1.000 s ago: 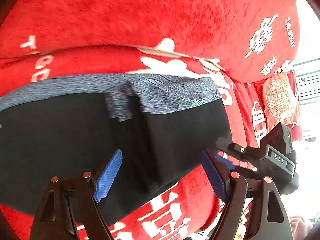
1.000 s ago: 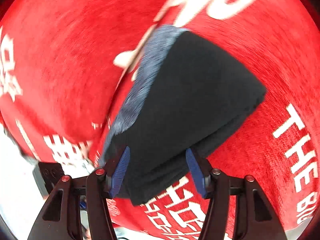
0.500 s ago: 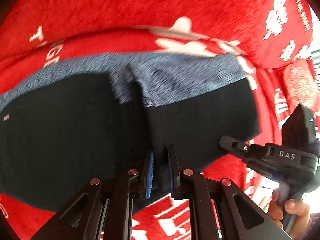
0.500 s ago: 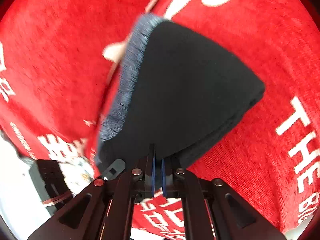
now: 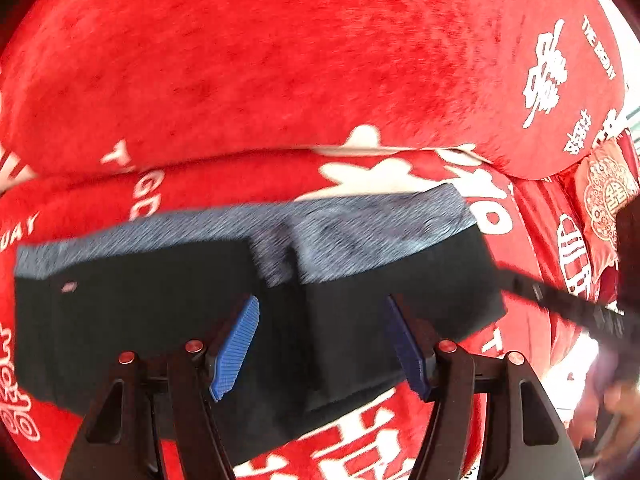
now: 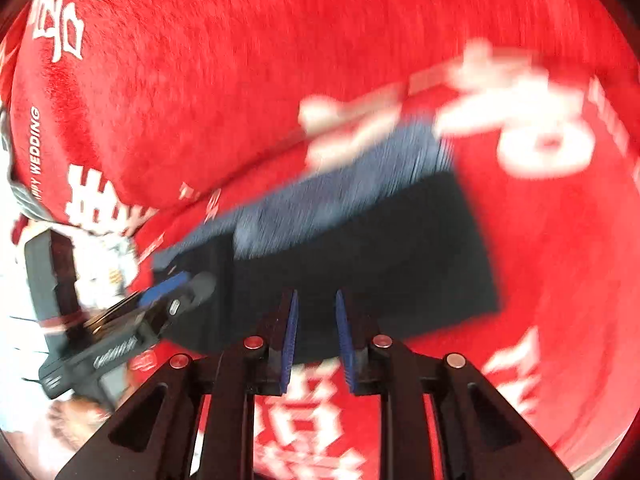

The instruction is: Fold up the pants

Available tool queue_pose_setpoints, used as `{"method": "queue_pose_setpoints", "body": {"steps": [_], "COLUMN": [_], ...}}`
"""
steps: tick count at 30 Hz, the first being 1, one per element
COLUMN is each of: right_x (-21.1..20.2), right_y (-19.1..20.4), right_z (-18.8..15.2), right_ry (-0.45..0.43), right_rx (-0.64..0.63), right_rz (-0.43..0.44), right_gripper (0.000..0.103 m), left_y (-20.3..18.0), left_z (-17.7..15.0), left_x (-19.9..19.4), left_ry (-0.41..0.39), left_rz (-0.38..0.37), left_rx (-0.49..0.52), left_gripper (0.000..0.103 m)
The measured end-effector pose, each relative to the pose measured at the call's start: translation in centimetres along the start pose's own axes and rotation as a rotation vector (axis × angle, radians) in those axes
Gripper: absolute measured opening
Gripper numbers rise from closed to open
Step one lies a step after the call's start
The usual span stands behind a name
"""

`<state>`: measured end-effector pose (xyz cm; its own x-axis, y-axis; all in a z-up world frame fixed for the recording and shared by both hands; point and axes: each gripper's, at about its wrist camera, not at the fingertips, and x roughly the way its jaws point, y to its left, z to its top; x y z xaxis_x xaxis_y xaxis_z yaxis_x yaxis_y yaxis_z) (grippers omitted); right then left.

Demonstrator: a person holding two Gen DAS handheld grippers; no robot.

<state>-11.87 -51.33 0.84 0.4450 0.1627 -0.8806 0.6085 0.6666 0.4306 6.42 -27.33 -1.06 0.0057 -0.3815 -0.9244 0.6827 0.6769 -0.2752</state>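
The black pants [image 5: 168,320] with a grey waistband [image 5: 360,236] lie folded on the red seat, also in the right wrist view [image 6: 380,256]. My left gripper [image 5: 320,344] is open, its blue pads over the near edge of the pants with nothing held. My right gripper [image 6: 316,340] is partly open at the pants' near edge, with a narrow gap between its pads and no cloth pinched. The left gripper also shows in the right wrist view [image 6: 172,292], and the right one's dark finger at the right of the left wrist view [image 5: 560,300].
The red plush sofa cover with white lettering [image 5: 320,80] fills both views, its backrest rising behind the pants. A red embroidered cushion [image 5: 604,196] lies at far right. A person's hand [image 6: 76,412] holds the left gripper.
Both grippers were shut on the pants' near edge half a second ago; now both have opened and let go. The pants lie flatter, and both cameras have pulled back.
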Motion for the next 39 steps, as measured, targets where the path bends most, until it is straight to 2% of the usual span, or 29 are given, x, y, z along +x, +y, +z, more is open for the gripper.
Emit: {"method": "queue_pose_setpoints", "body": {"steps": [2,4,6,7,8,9,11,14,17,18,19,20,21,23,24,25,29,32,34,35,37,39], "right_x": [1.0,3.1,5.7,7.0,8.1,8.9,9.0,9.8,10.5,10.6,10.7,11.0,11.4,12.7,13.4,14.1,14.9,15.6,16.5,16.8,15.8,13.7], "right_y": [-1.3,-2.4,-3.2,-3.2,-3.3,-3.3,-2.1,0.5,4.5,6.2,7.5,9.1,10.5,12.6,13.2,13.2,12.3,12.5,13.3,13.8,15.4,15.8], "right_z": [2.1,4.2,5.1,5.1,4.9,4.7,4.2,3.3,2.3,1.9,1.7,1.3,1.1,0.6,0.4,0.3,0.5,-0.2,-1.2,-1.5,-1.8,-1.3], "right_ry": [-0.010,-0.003,0.025,0.046,0.074,0.085,0.067,0.158,0.213,0.216,0.217,0.218,0.222,0.234,0.236,0.246,0.252,0.275,0.335,0.352,0.311,0.249], "right_rx": [0.044,0.059,0.062,0.067,0.073,0.079,0.059,0.046,-0.017,-0.064,-0.097,-0.146,-0.191,-0.279,-0.309,-0.308,-0.185,-0.160,-0.159,-0.172,-0.230,-0.220], "right_rz": [0.007,-0.017,-0.031,-0.032,-0.033,-0.020,-0.034,0.073,0.112,0.112,0.099,0.071,0.037,-0.063,-0.125,-0.147,-0.093,-0.049,0.039,0.046,0.003,-0.004], "right_gripper": [0.022,0.022,0.021,0.021,0.021,0.021,0.021,0.021,0.022,0.029,0.051,0.061,0.066,0.061,0.037,0.011,0.009,0.007,0.005,0.005,0.005,0.006], "left_y": [-1.2,-1.8,-1.3,-0.1,0.7,1.7,2.5,3.1,4.2,4.7,5.2,5.8,6.4,7.7,8.3,8.8,10.3,11.1,11.8,12.2,12.8,13.4], "left_z": [0.7,0.8,0.3,-0.3,-0.6,-1.1,-1.7,-2.2,-2.9,-3.1,-3.4,-3.7,-4.1,-4.6,-5.0,-5.3,-6.1,-6.7,-7.1,-7.3,-7.7,-8.1], "left_x": [1.5,3.5,5.9,7.2,7.6,7.4,6.4,4.7,2.5,1.8,1.3,1.0,0.7,0.5,0.3,0.1,-0.9,-0.9,-0.9,-1.3,-2.3,-3.0], "left_ry": [0.006,0.016,0.058,0.102,0.113,0.097,0.087,0.091,0.065,0.059,0.056,0.056,0.059,0.064,0.066,0.068,0.051,0.060,0.079,0.082,0.073,0.071], "left_rz": [0.011,0.062,0.139,0.161,0.154,0.112,0.122,0.122,0.140,0.151,0.156,0.158,0.159,0.165,0.168,0.171,0.169,0.180,0.190,0.192,0.193,0.203], "left_rx": [0.010,0.022,0.005,-0.030,-0.055,-0.084,-0.056,-0.039,-0.039,-0.047,-0.060,-0.073,-0.089,-0.115,-0.127,-0.137,-0.165,-0.182,-0.207,-0.217,-0.231,-0.237], "left_gripper": [0.066,0.066,0.066,0.066,0.069,0.070,0.070,0.070,0.070,0.070,0.070,0.070,0.070,0.070,0.070,0.070,0.070,0.070,0.070,0.070,0.070,0.070]}}
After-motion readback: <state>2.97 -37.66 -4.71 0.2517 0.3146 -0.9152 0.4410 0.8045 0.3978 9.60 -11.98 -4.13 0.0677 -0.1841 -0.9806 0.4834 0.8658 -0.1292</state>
